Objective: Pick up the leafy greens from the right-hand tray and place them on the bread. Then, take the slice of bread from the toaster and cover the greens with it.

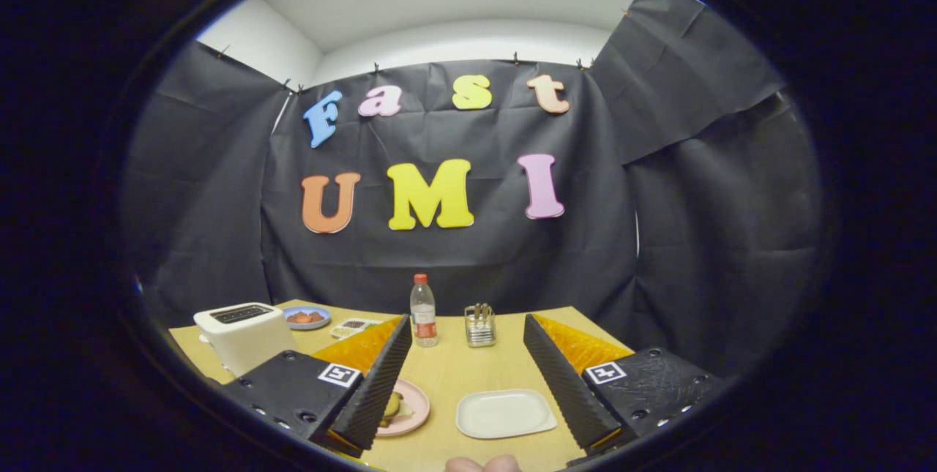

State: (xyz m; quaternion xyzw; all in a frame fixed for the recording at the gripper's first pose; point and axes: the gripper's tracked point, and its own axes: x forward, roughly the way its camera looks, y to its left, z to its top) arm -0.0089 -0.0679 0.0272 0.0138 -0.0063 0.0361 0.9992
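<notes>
Lying between the spread, empty jaws (465,384), a white tray (505,413) is seen on the desk (468,369), with a pink plate (410,406) of bread beside it, partly hidden. A white toaster (241,333) stands farther left; a bottle (423,311) stands beyond.

Legible text, brand or number on the objects: none found.

Item 1: a square black-and-white coded marker (339,375) is fixed on the top of the left finger body of the gripper (466,324). It carries a block pattern, not letters.

Item 2: a matching marker (605,372) sits on the right finger body. From the bottle (423,309), the two markers lie at about 8 o'clock and 4 o'clock. The fingers stand wide apart, gripping nothing.

Item 3: the bottle on the desk (454,384) wears a label band (424,328). Its print is too small to make out.
</notes>
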